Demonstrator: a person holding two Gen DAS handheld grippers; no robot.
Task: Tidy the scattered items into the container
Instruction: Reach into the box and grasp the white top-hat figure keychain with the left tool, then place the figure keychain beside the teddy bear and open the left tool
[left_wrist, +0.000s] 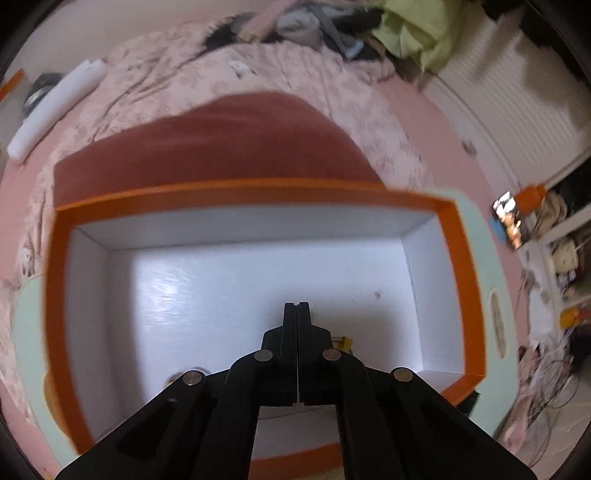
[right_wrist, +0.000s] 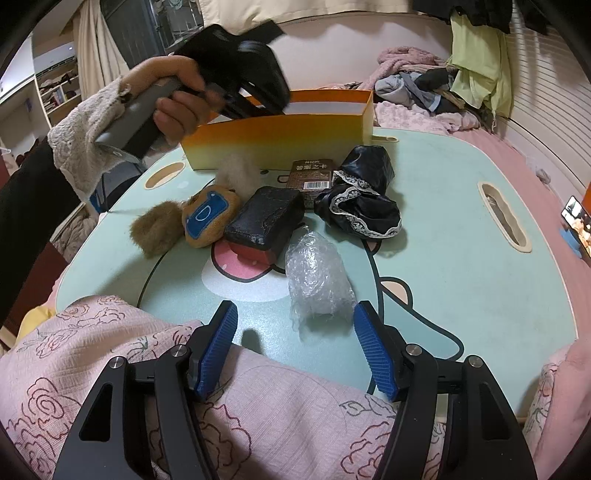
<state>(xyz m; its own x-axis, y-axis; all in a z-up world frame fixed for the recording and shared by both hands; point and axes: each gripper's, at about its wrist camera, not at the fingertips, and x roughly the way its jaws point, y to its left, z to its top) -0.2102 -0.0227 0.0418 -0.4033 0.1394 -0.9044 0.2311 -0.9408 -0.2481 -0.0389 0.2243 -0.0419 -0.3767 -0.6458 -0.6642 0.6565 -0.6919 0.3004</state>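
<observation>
Bubble wrap (right_wrist: 317, 280) nearest, light, crushable: pinch mid-bundle; right gripper (right_wrist: 295, 338) jaws spread, left gripper (left_wrist: 296, 306) jaws closed over box (left_wrist: 458, 258)

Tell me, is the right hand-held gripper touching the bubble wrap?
Apart. The right wrist view shows the bubble wrap between the open right hand-held gripper's pads, with gaps.
</observation>
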